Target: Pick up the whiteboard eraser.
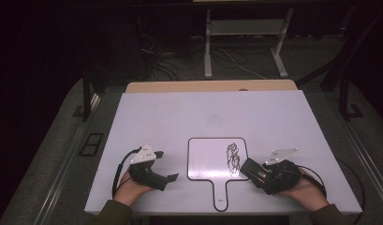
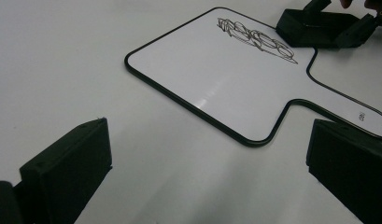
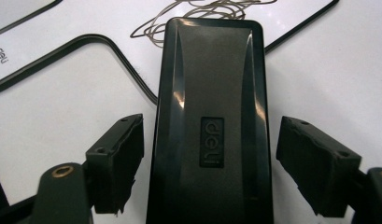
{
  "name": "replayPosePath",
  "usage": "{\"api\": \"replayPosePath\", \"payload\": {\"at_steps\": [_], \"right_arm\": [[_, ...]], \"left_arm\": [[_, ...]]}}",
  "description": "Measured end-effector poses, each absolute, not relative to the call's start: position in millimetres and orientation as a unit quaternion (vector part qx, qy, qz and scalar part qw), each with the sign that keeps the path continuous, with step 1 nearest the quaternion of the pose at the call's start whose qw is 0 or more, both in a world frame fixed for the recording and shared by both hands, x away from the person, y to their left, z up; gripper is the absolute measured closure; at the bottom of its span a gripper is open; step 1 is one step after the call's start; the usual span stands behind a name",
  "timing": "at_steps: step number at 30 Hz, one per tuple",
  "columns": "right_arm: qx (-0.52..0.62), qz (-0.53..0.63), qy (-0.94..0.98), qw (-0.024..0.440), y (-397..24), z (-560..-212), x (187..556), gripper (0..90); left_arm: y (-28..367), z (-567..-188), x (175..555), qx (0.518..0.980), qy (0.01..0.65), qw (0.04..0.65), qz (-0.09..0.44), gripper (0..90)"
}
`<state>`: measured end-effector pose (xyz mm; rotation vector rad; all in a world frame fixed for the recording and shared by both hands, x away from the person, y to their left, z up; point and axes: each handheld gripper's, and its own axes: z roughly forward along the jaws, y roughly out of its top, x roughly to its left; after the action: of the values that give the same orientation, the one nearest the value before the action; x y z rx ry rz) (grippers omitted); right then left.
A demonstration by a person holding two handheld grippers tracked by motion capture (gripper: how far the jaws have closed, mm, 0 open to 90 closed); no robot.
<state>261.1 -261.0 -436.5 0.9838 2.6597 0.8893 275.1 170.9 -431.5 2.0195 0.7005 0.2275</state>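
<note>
The black eraser (image 3: pixel 209 126), lying half on the whiteboard (image 1: pixel 208 157) just below its scribble (image 1: pixel 233 158), was straddled but not yet pinched by the right gripper (image 3: pixel 209 158), whose half-closed jaws could have skewed it, while the left gripper (image 1: pixel 154 172) was held wide open.

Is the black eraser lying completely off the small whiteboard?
No, the eraser overlaps the whiteboard edge, its far end beside the scribble.
</note>
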Motion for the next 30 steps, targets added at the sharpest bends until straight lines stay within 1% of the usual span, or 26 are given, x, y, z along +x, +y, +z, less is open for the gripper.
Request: {"api": "replayPosePath", "payload": {"at_steps": [3, 5, 9, 16, 22, 30], "right_arm": [[0.324, 0.289, 0.896, 0.090, -260.0, -438.9, 261.1, 24.8], [0.323, 0.288, 0.897, 0.090, -260.0, -439.2, 261.2, 29.3], [0.324, 0.288, 0.897, 0.090, -260.1, -438.5, 261.4, 30.9], [0.320, 0.289, 0.898, 0.090, -258.5, -436.7, 261.2, 36.9], [0.323, 0.286, 0.898, 0.084, -257.9, -436.1, 262.7, 37.3], [0.314, 0.277, 0.904, 0.088, -256.1, -434.7, 263.3, 37.9]], "left_arm": [[170.8, -431.7, 275.2, 0.827, 0.286, 0.475, 0.093, 0.0], [171.1, -431.6, 275.4, 0.827, 0.286, 0.475, 0.093, 0.0], [171.0, -431.8, 275.3, 0.827, 0.286, 0.475, 0.094, 0.0], [171.2, -431.7, 275.4, 0.827, 0.286, 0.475, 0.094, 0.0], [171.6, -431.5, 275.4, 0.827, 0.286, 0.475, 0.095, 0.0], [171.6, -431.4, 275.4, 0.827, 0.286, 0.475, 0.095, 0.0]]}}
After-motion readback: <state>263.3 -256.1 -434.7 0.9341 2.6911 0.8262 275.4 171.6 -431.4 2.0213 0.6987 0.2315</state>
